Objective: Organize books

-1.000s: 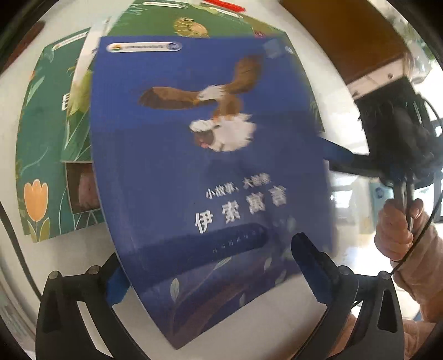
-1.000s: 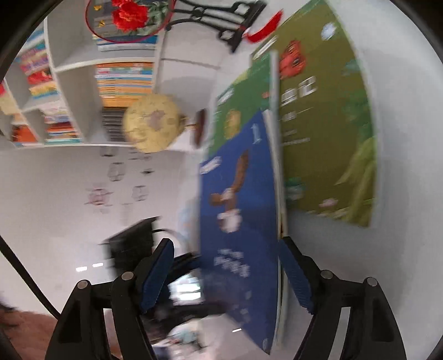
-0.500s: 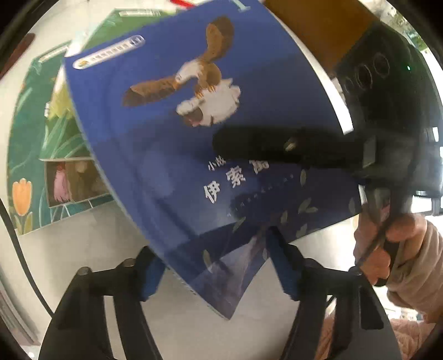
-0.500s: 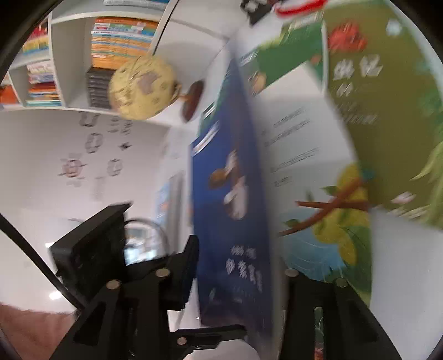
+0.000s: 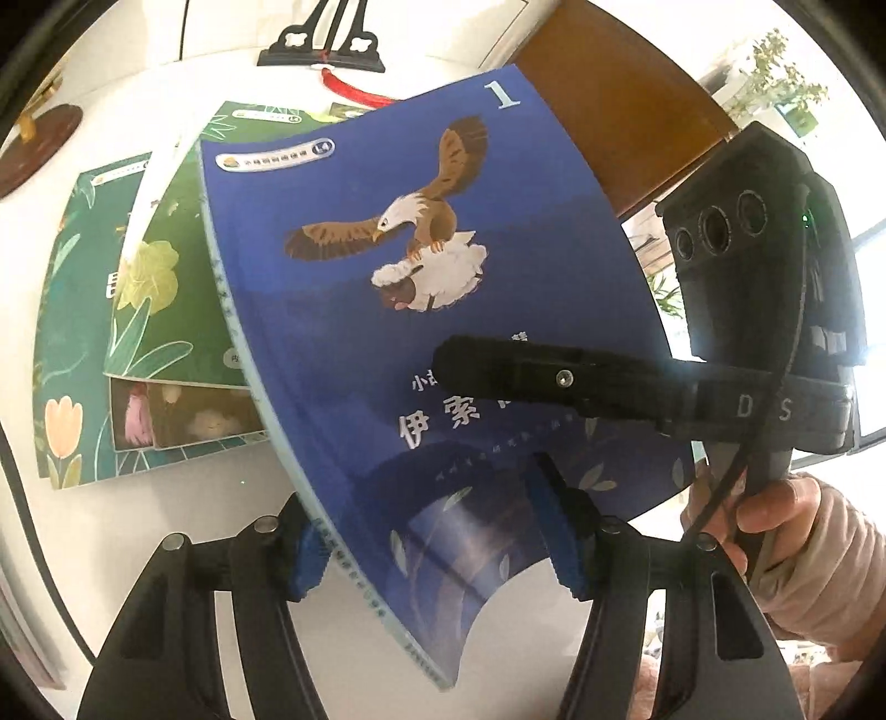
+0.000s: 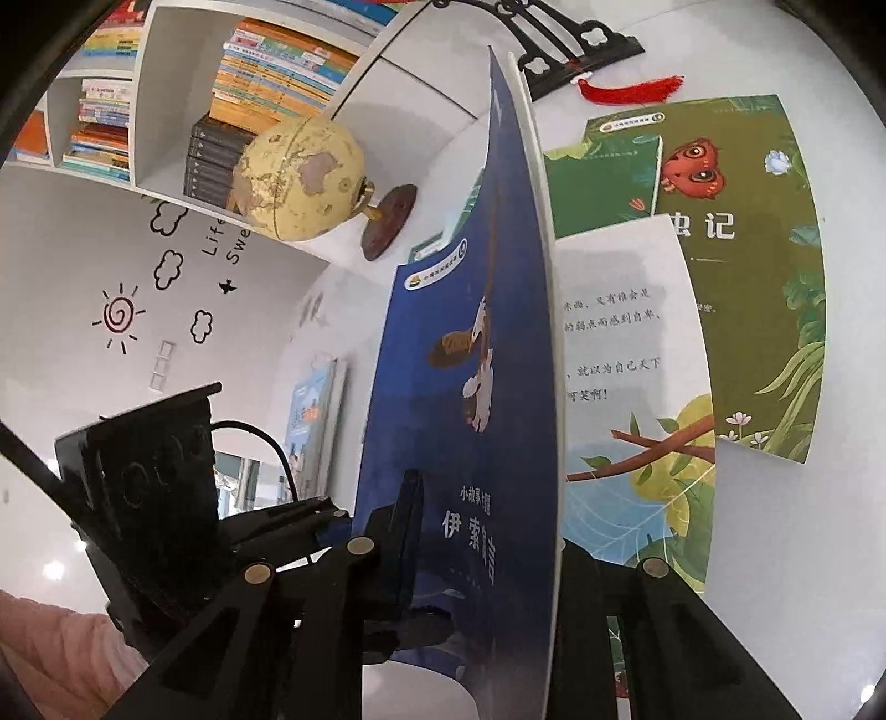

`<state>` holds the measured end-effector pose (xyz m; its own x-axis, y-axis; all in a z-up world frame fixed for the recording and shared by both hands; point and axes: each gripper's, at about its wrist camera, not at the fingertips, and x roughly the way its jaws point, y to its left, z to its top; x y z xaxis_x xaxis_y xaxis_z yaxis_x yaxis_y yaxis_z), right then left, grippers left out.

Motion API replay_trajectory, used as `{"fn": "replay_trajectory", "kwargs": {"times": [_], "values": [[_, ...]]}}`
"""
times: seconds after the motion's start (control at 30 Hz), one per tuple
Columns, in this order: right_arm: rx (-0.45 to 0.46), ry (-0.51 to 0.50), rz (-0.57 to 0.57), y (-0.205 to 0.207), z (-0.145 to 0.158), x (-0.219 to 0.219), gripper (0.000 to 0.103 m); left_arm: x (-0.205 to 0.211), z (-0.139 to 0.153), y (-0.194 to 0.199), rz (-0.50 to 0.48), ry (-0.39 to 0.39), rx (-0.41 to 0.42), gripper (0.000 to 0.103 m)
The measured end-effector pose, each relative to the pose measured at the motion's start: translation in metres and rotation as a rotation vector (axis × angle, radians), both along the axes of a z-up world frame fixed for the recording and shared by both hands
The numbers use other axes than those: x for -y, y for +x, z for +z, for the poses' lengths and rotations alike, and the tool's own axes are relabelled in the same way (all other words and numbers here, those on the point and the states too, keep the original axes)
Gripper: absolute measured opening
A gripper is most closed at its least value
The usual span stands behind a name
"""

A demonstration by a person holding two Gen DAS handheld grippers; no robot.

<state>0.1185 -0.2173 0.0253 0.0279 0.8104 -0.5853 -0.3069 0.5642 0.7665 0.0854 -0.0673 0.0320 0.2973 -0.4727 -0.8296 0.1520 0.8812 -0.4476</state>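
Observation:
A blue book [image 5: 443, 310] with an eagle on its cover is lifted off the white table and tilted. It also shows edge-on in the right wrist view [image 6: 476, 387]. My right gripper [image 6: 487, 559] is shut on the blue book's cover near its lower edge; its upper finger [image 5: 531, 376] lies across the cover. My left gripper [image 5: 437, 543] straddles the book's lower corner, jaws parted, one finger under and one over it. Green books [image 5: 155, 310] lie flat on the table behind.
An olive-green book [image 6: 736, 266] lies on the white table [image 6: 830, 554]. A black stand with red tassel [image 5: 332, 50] sits at the back. A globe [image 6: 302, 180] stands by a shelf full of books [image 6: 266, 61]. A brown surface [image 5: 620, 105] lies at the far right.
The blue book has been lifted and tilted up off the stack. My right gripper closed on its cover. My left gripper moved in around its lower corner.

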Motion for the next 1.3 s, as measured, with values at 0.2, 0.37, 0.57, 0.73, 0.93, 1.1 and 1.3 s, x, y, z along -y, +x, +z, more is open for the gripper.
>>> {"fn": "replay_trajectory", "kwargs": {"times": [0.2, 0.37, 0.57, 0.73, 0.93, 1.1, 1.3], "values": [[0.009, 0.021, 0.015, -0.004, 0.011, -0.008, 0.024, -0.013, 0.004, -0.007, 0.006, -0.004, 0.026, 0.06], [0.007, 0.047, 0.022, -0.006, 0.016, -0.019, 0.024, -0.03, 0.012, -0.018, 0.025, 0.002, 0.049, 0.06], [0.023, 0.051, 0.054, -0.01, 0.025, -0.046, 0.024, -0.065, 0.014, -0.032, 0.072, -0.002, 0.067, 0.06], [0.018, 0.087, 0.066, -0.014, 0.029, -0.072, 0.024, -0.081, 0.04, -0.058, 0.107, 0.011, 0.087, 0.06], [0.0, 0.122, 0.076, -0.024, 0.033, -0.11, 0.024, -0.125, 0.057, -0.083, 0.152, 0.002, 0.103, 0.061], [0.012, 0.139, 0.095, -0.034, 0.041, -0.153, 0.024, -0.16, 0.07, -0.101, 0.17, 0.014, 0.124, 0.061], [0.019, 0.147, 0.102, -0.043, 0.051, -0.203, 0.024, -0.213, 0.078, -0.12, 0.21, 0.019, 0.142, 0.062]]}}
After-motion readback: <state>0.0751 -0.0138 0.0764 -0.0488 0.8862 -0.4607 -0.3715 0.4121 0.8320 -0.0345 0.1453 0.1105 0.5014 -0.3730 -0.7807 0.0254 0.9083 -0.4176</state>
